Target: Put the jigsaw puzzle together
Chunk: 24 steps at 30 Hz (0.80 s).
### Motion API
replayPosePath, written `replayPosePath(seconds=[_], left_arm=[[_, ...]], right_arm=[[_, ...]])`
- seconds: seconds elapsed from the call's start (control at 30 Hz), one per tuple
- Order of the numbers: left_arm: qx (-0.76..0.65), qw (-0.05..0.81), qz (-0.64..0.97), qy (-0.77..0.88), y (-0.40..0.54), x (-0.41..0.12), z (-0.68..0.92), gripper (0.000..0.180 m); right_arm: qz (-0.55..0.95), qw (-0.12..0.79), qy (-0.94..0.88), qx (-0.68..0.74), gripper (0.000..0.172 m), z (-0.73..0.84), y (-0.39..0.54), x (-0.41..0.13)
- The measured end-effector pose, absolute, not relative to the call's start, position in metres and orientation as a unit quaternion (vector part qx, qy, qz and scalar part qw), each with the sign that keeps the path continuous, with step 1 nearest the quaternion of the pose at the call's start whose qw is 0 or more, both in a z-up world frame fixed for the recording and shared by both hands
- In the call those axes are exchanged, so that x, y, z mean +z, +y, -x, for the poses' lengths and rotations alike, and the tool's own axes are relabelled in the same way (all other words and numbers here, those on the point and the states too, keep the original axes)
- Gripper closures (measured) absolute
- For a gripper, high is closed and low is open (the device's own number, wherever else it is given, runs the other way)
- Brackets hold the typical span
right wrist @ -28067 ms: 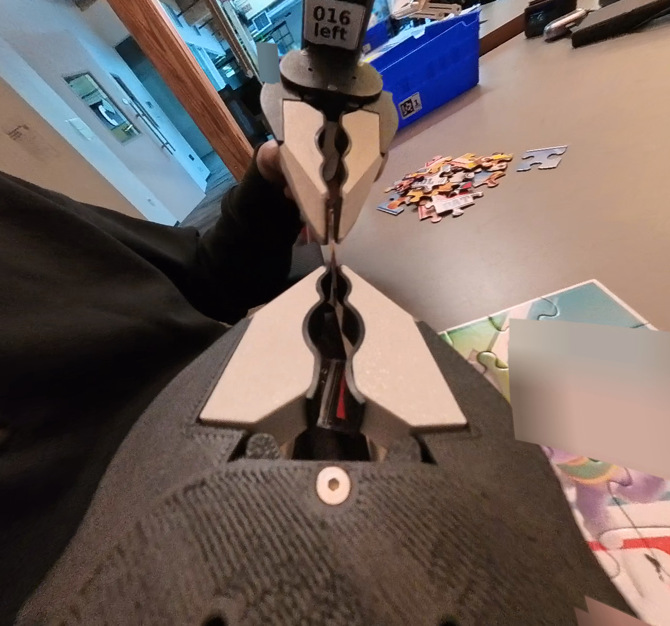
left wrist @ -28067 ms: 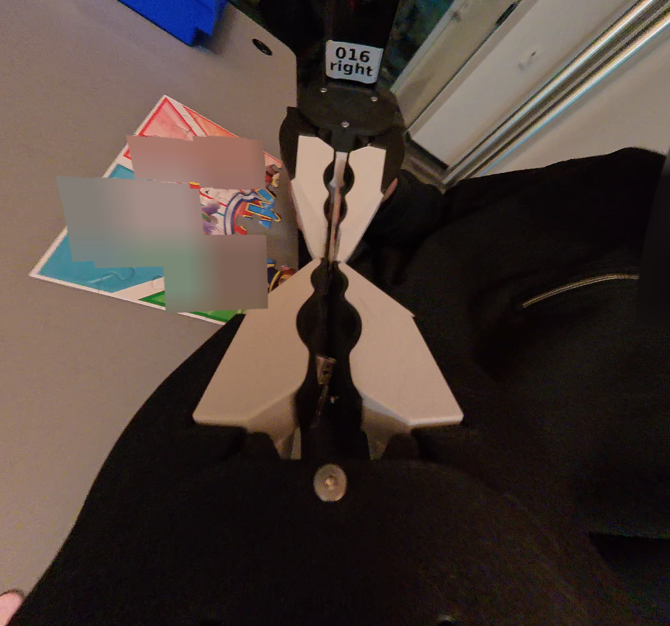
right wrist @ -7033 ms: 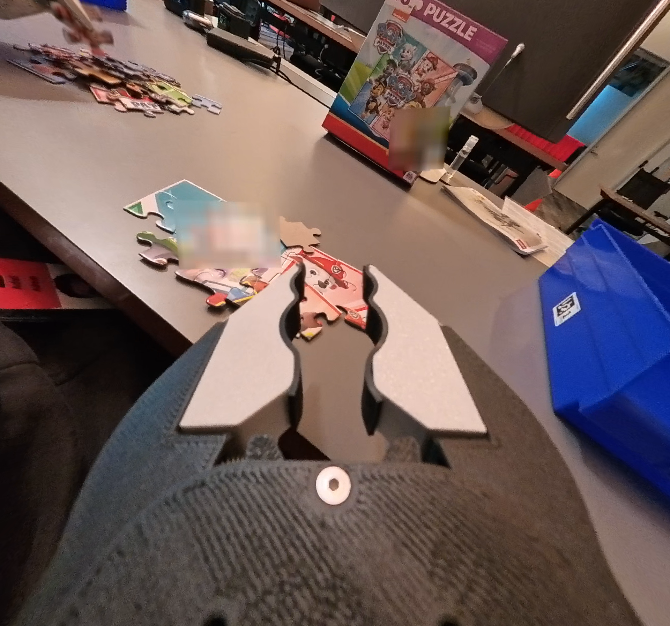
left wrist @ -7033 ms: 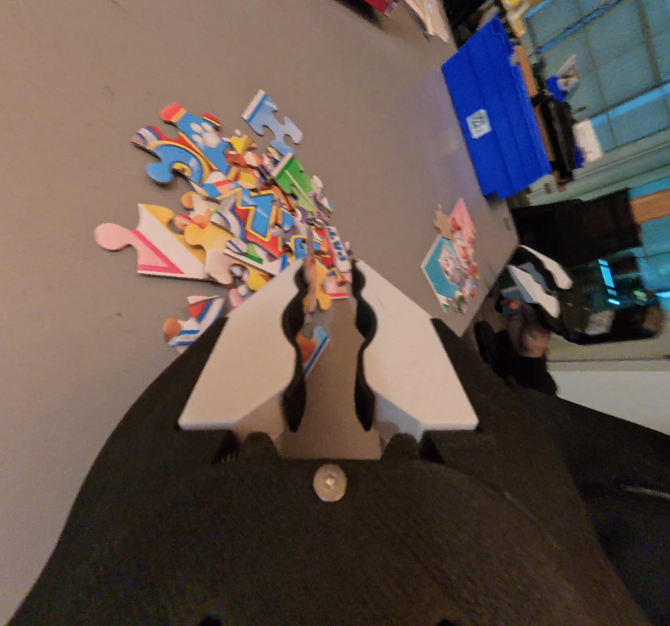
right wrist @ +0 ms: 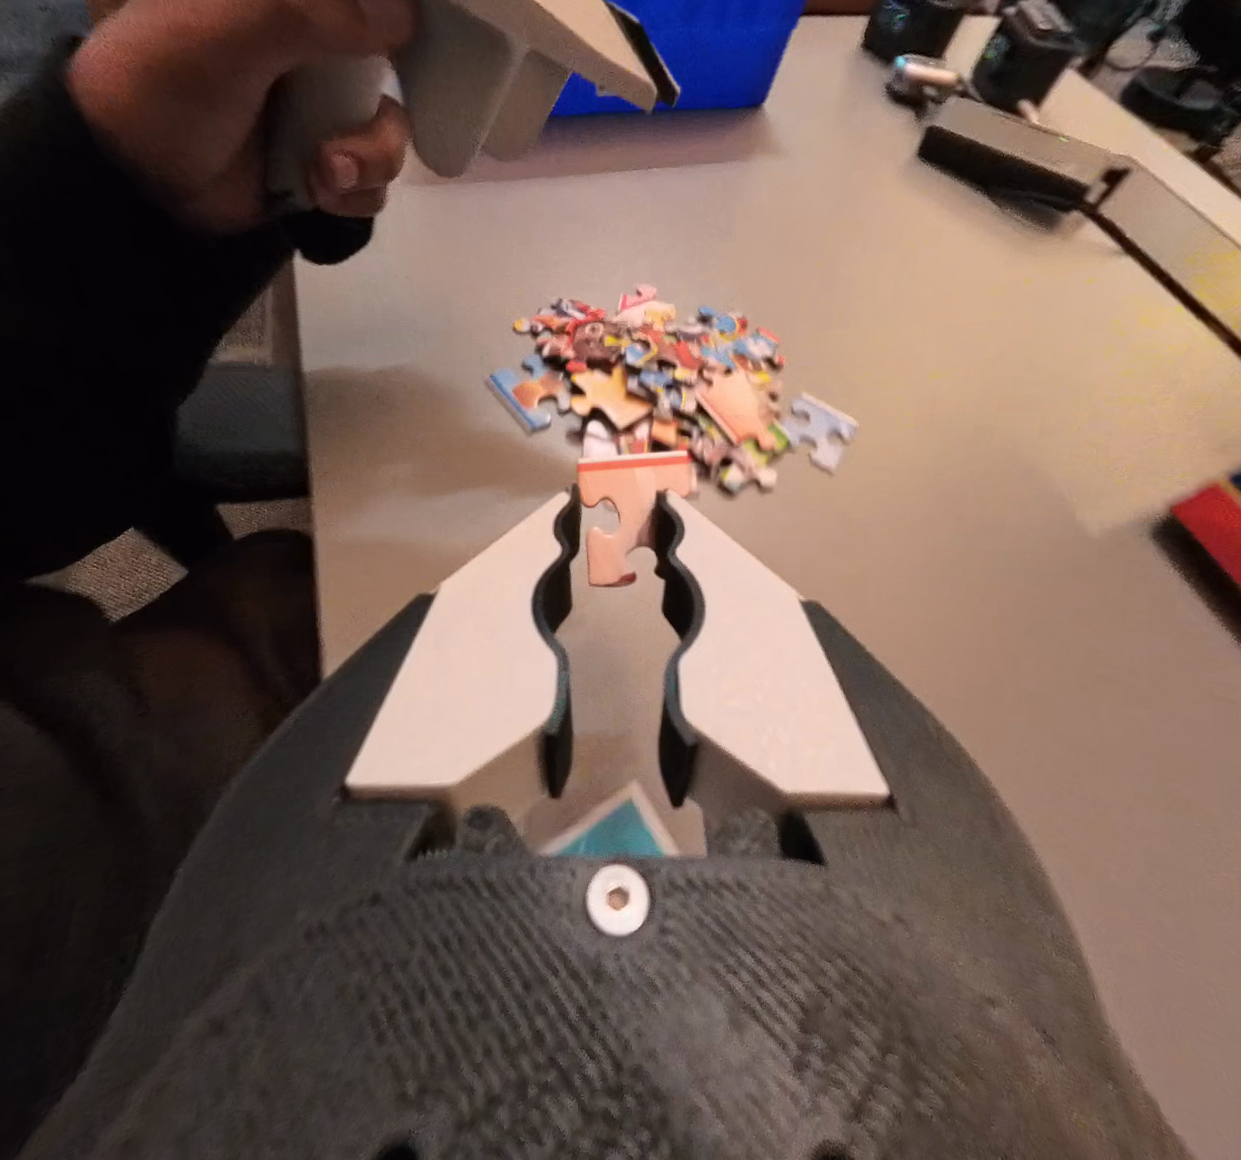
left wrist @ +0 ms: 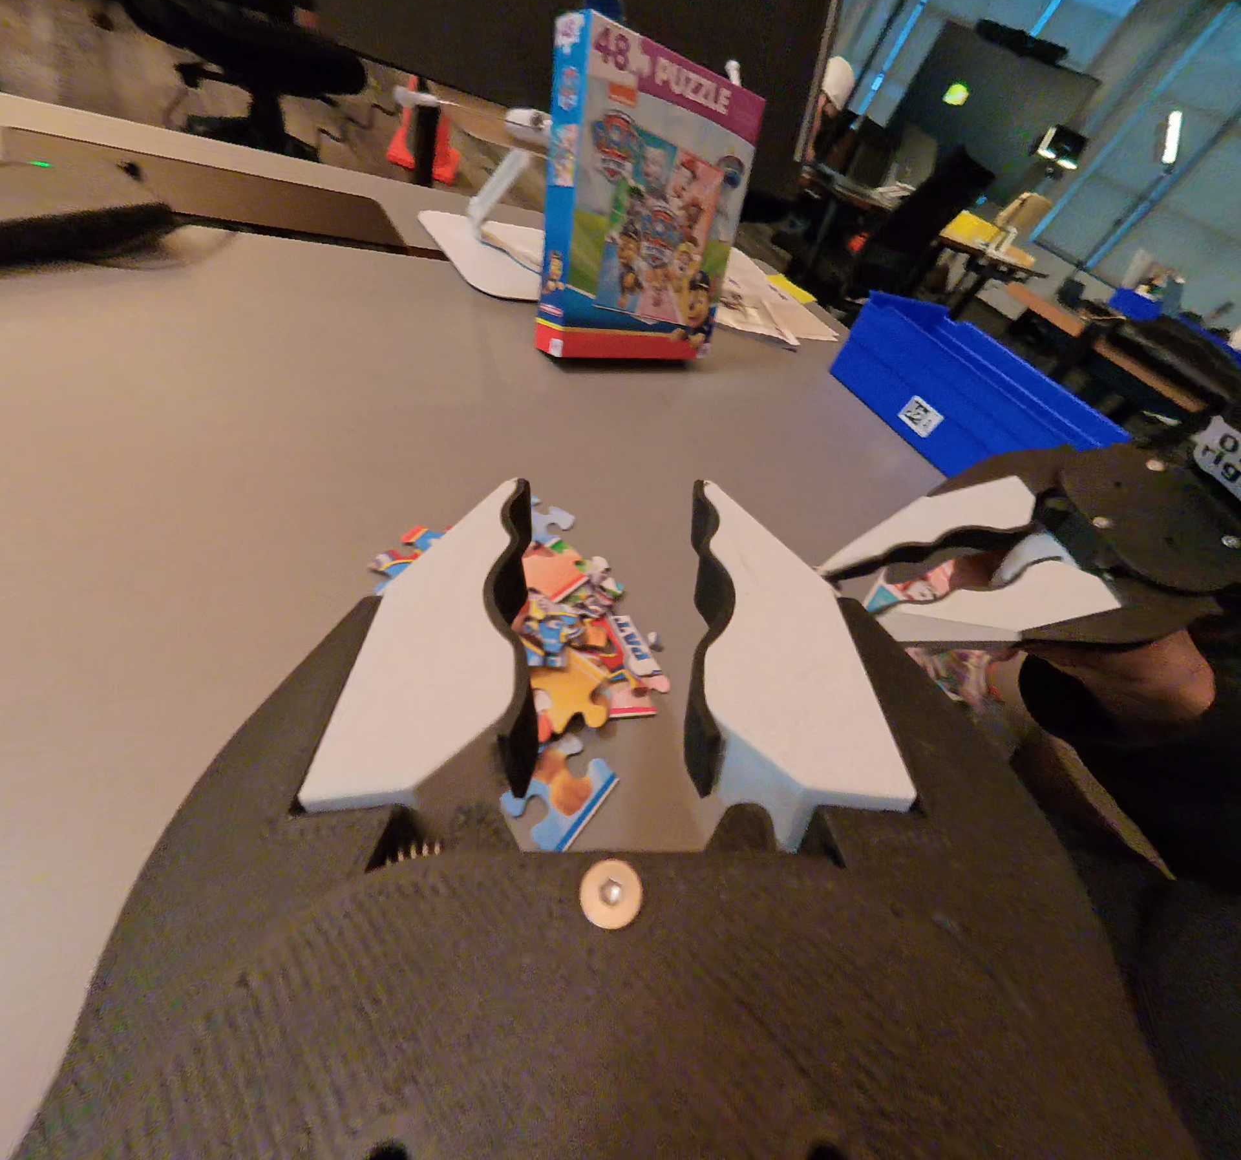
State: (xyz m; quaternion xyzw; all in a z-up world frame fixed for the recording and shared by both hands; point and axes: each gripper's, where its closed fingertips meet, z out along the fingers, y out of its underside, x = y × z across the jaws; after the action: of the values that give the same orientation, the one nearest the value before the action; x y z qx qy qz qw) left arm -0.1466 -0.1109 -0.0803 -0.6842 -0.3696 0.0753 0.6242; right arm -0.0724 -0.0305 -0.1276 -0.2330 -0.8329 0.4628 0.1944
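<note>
A pink puzzle piece with a red stripe is clamped between the right gripper pads, above the desk. Behind it, near the desk's edge, lies the loose pile of pieces. The left gripper stands wide open over that pile, gripping nothing.

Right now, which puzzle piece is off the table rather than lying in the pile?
The pale pink piece with a red stripe, pinched at the right gripper's fingertips; the others lie heaped in the loose pile.
</note>
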Motion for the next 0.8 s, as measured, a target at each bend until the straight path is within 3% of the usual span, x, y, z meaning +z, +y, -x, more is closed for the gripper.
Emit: replayPosePath(seconds=[0.23, 0.33, 0.63, 0.7, 0.77, 0.8], left_arm=[[0.135, 0.605, 0.679, -0.394, -0.136, -0.090, 0.163, 0.135], [0.129, 0.601, 0.683, -0.396, -0.134, -0.096, 0.164, 0.135], [0.121, 0.607, 0.706, -0.344, -0.097, -0.090, 0.148, 0.132], [0.112, 0.591, 0.738, -0.305, -0.069, -0.095, 0.135, 0.115], [0.089, 0.586, 0.763, -0.258, -0.031, -0.100, 0.116, 0.080], [0.067, 0.584, 0.774, -0.234, -0.011, -0.104, 0.103, 0.076]], right_arm=[[0.230, 0.175, -0.851, 0.440, 0.150, 0.147, -0.099, -0.144], [0.248, 0.152, -0.855, 0.430, 0.130, 0.155, -0.102, -0.155], [0.318, 0.211, -0.776, 0.503, 0.129, 0.104, 0.014, -0.101], [0.342, 0.221, -0.757, 0.510, 0.129, 0.078, 0.047, -0.100], [0.368, 0.235, -0.746, 0.502, 0.127, 0.050, 0.078, -0.108], [0.382, 0.241, -0.742, 0.495, 0.126, 0.036, 0.093, -0.114]])
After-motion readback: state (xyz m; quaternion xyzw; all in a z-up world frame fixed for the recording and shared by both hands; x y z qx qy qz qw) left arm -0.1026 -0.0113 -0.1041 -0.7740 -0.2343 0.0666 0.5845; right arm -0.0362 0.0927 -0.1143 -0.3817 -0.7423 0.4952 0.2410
